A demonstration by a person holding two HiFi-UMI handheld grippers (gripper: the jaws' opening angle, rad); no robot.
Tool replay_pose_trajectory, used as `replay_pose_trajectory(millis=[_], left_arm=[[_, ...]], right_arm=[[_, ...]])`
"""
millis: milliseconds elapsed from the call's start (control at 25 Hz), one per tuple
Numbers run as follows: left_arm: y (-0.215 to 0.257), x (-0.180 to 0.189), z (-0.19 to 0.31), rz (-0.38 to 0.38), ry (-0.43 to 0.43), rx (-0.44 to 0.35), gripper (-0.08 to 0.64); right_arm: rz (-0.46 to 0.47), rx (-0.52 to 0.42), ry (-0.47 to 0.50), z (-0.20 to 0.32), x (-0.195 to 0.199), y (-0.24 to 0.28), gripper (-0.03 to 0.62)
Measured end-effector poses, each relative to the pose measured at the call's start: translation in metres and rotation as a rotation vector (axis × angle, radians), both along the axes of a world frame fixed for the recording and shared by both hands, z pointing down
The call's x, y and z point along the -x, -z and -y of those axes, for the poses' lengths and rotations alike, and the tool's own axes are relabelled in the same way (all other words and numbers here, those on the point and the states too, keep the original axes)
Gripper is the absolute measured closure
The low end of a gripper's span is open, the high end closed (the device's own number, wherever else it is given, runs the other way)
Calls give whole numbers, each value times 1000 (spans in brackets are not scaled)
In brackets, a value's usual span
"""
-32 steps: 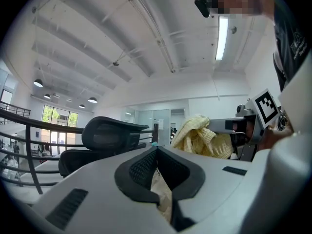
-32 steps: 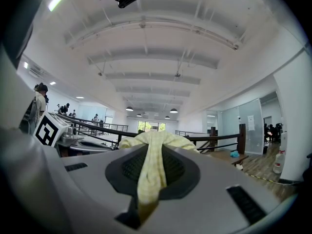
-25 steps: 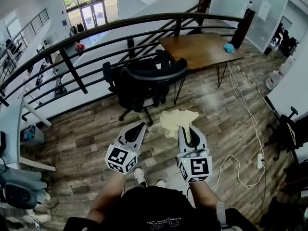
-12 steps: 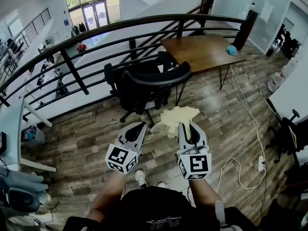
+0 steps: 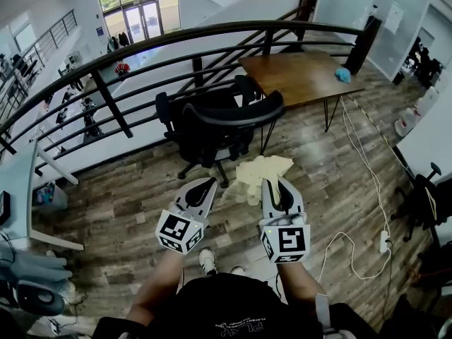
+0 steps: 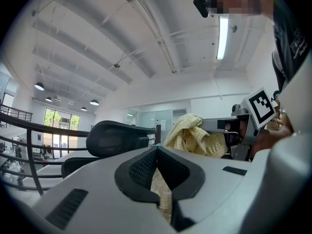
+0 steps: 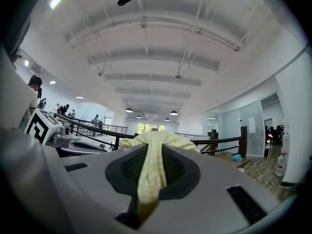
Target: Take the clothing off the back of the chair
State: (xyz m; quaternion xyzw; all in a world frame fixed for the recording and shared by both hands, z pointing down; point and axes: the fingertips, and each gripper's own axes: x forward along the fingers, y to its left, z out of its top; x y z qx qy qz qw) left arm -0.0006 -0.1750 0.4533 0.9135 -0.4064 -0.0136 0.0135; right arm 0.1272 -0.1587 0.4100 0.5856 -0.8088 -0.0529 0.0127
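Since the yellow garment (image 5: 260,171) is light, soft and limp, it sags in folds and should carry easily. It is best pinched at bunched edges. It hangs clear of the chair (image 5: 212,129), just near and right of it, above the floor. The left gripper (image 5: 209,183) is clamped on one fold and the right gripper (image 5: 269,184) on another, with the jaws pressed tight on cloth. The only container visible looks like a white jug (image 5: 406,122) on the floor at far right; its contents cannot be told.
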Motion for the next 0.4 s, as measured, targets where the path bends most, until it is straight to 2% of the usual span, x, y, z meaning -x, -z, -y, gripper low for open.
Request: replay_pose_trajectory(millis=[400], left_arm=[[1, 12, 0, -2, 15, -9, 548]], right_arm=[[8, -8, 0, -1, 9, 1, 545]])
